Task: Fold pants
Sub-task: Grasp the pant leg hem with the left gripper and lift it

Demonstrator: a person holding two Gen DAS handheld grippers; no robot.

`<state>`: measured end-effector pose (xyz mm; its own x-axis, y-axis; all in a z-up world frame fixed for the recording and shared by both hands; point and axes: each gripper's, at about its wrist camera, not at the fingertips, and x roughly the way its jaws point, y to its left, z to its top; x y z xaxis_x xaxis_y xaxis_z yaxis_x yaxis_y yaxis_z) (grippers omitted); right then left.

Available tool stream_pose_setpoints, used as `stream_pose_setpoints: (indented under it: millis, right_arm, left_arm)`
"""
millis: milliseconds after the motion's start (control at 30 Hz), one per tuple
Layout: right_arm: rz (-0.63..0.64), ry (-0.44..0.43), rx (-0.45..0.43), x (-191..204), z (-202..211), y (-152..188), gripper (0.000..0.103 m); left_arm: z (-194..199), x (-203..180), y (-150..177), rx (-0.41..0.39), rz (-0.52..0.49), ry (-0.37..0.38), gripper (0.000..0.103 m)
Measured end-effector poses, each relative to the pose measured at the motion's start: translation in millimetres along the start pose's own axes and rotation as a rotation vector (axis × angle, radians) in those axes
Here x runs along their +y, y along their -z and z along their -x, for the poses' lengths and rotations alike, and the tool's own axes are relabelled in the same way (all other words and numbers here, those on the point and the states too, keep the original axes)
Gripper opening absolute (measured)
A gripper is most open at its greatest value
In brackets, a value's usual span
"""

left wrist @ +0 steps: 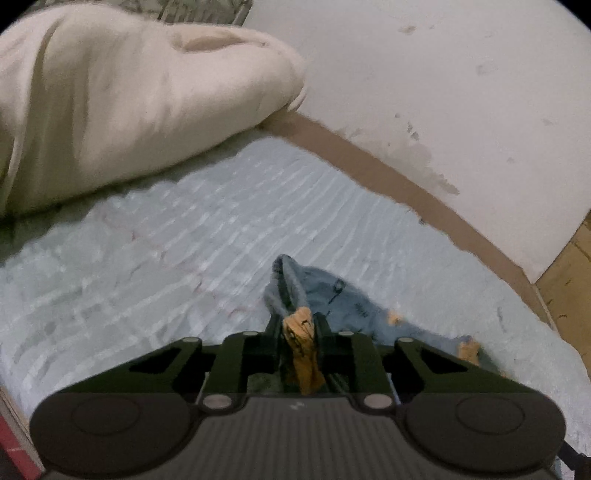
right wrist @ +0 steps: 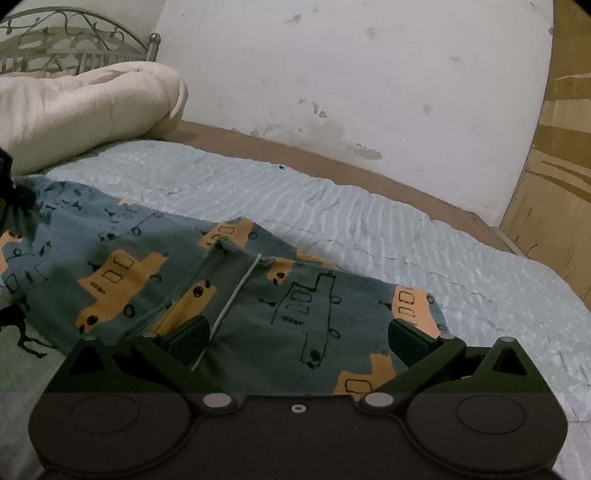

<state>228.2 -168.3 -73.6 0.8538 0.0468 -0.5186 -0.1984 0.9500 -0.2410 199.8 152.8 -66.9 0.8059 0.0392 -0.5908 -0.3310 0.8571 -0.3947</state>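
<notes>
Left wrist view: left claw (left wrist: 298, 325) pinched almost shut on a bunched fold of the pants (left wrist: 332, 299), orange and blue cloth squeezed up between the two fingers (left wrist: 274, 328). Rest of that fold trailing off to the right across the pale blue ribbed bedspread (left wrist: 166, 251). Big cream pillow (left wrist: 129, 96) at upper left, resting on the bed near the scuffed white wall (left wrist: 443, 92). Brown strip of bed edge (left wrist: 369, 166) between bedspread and wall.

Right wrist view: right claw (right wrist: 295, 338) spread wide, hovering low over the pants (right wrist: 110, 273), gripping nothing; whether the fingertips touch the cloth, cannot tell. Pants lying spread and rumpled on the bed, blue-grey with orange blocks and black line drawings of vehicles, reaching from the left edge to just under the right finger (right wrist: 410, 341). White drawstring (right wrist: 236, 291) running diagonally over the cloth toward the left finger. Cream pillow (right wrist: 85, 107) at upper left in front of a metal headboard (right wrist: 74, 33). Wooden panel (right wrist: 561, 166) at far right.
</notes>
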Motion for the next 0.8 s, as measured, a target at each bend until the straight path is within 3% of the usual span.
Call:
stream_pose_setpoints:
  millis: [133,400,600,800]
  right_arm:
    - [-0.035,-0.008,-0.057,-7,11,-2,0.102]
    - [-0.078,0.023,-0.102,-37,35,6,0.102]
    - [-0.074,0.087,-0.102,-75,55,25,0.102]
    - [-0.088,0.154,-0.077,-112,68,47,0.102]
  left_arm:
    - [17,-31,-13,-0.056,-0.088,0.049,0.019]
    - [47,-135,-14,-0.131,-0.352,0.216,0.019]
    - [48,-210,17,-0.107,-0.536,0.319,0.019]
    - [27,-266,64,-0.01,-0.674,0.383,0.02]
